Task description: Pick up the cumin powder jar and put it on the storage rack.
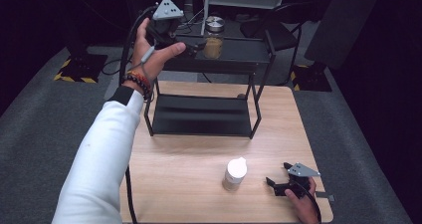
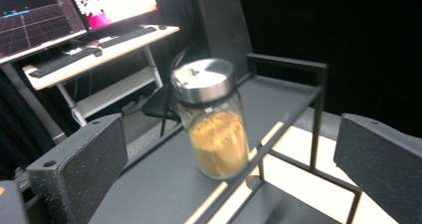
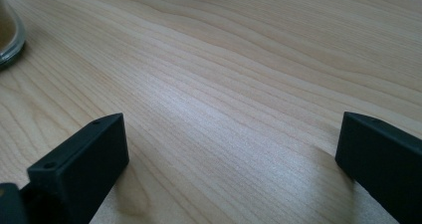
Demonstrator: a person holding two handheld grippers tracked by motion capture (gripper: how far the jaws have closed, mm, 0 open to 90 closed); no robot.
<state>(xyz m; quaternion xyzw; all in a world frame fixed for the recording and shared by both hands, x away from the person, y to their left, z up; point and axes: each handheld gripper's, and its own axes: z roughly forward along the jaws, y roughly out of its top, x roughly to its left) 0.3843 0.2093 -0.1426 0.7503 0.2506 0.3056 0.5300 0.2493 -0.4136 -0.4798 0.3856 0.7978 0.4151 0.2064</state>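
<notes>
Left tool (image 1: 185, 47) hanging wide open beside spice jar (image 1: 213, 39) standing upright on rack's top shelf (image 1: 239, 55), nothing between jaws. Right tool (image 1: 279, 176) resting open on table (image 1: 184, 159) near white-capped bottle (image 1: 234, 173). Advice: backing away level, avoiding jar.

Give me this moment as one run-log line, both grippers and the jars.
left gripper: open, facing glass jar on rack top shelf, apart | right gripper: open, low over table, nothing between fingers | white-lidded jar: upright on table

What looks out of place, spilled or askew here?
Nothing stands out. The spice jar stands upright on the rack's top shelf, lid on, and the white bottle stands upright on the table. No spills.
</notes>
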